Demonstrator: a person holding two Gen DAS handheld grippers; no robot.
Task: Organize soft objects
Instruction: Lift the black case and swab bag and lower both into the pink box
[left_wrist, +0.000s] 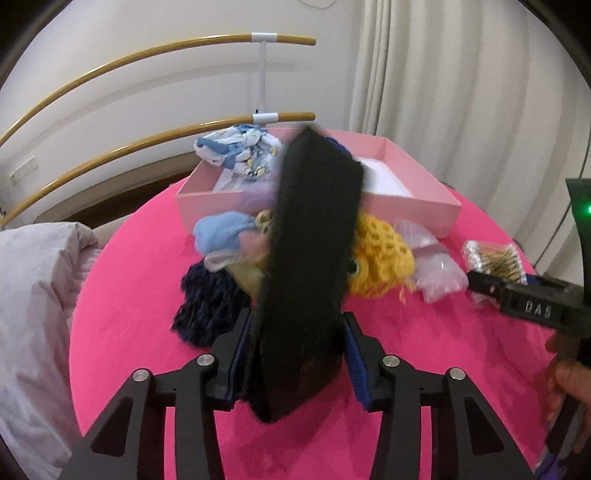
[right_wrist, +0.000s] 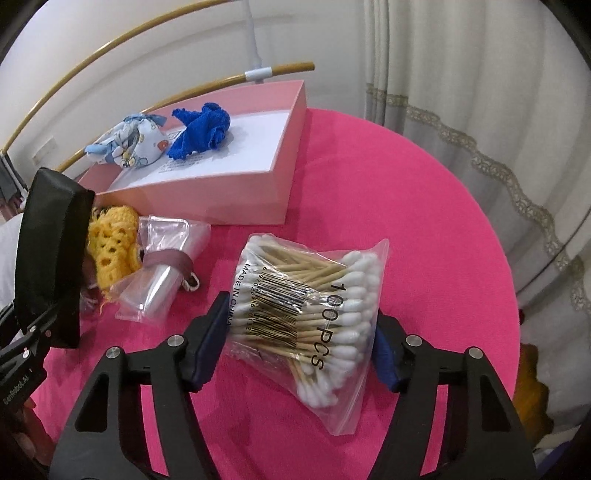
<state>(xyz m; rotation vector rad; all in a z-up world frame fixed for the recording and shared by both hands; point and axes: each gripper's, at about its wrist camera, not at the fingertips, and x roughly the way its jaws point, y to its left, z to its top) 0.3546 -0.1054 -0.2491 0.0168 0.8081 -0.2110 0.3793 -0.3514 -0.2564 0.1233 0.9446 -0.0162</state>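
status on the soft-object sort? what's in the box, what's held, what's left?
Done: patterned cloth and blue cloth lie in the pink box. In hand: left gripper clamps a black pad; right gripper straddles the cotton swab bag. Left: yellow crochet piece, light blue and navy items, plastic bag.

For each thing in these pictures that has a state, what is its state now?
Left gripper: shut on the black pad.
Black pad: held tilted above the table.
Right gripper: around the cotton swab bag, contact unclear.
Cotton swab bag: sealed, lying on the table.
Pink box: open, holding a blue cloth and a printed cloth.
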